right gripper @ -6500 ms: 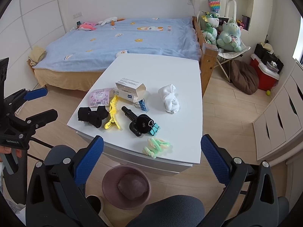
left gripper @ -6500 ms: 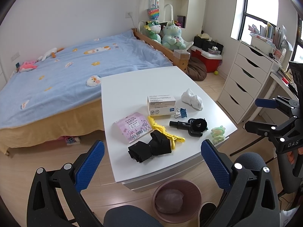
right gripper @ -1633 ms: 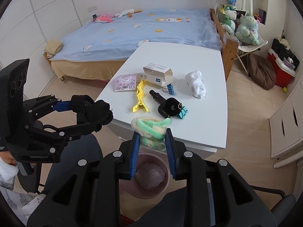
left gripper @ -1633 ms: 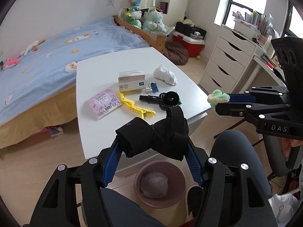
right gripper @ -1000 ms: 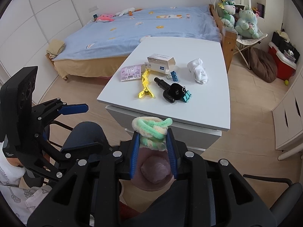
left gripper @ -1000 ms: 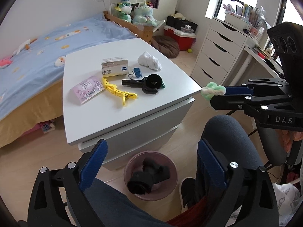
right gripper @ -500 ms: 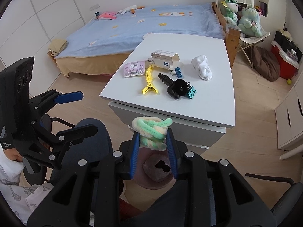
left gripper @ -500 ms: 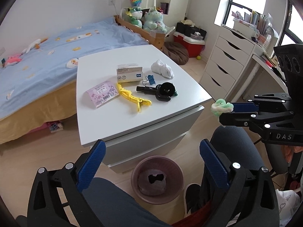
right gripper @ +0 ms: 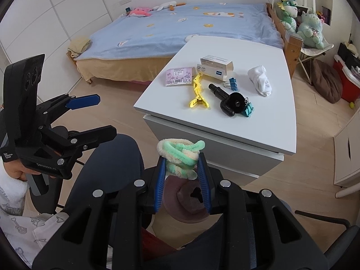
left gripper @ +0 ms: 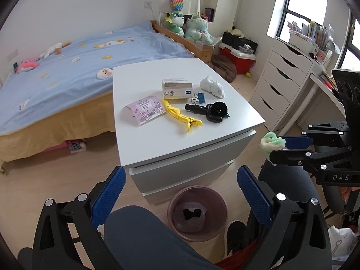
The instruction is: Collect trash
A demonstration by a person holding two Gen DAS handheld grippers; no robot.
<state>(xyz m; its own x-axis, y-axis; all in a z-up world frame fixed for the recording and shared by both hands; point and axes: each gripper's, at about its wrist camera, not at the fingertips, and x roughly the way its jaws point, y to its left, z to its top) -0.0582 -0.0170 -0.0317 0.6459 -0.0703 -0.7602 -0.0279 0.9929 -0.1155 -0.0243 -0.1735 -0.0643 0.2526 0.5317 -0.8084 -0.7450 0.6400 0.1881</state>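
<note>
Right gripper (right gripper: 182, 171) clamped on the fuzzy green-and-cream twisted pipe-cleaner bundle (right gripper: 180, 157), hovering above the round mauve waste bin (left gripper: 216, 196) on the floor. Left gripper (left gripper: 180, 186) spread wide, empty. One black item, probably cloth, lies in the bin. Left view alone shows the bin whole; right view's fingers mask it. Pink packet (left gripper: 146, 110), yellow clip (left gripper: 180, 117) remain on the white table (left gripper: 144, 144).

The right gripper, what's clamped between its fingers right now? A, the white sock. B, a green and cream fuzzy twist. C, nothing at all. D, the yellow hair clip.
B: the right gripper has its blue pads pressed on the green and cream fuzzy twist, above the bin, while the yellow hair clip and the white sock lie on the table.
</note>
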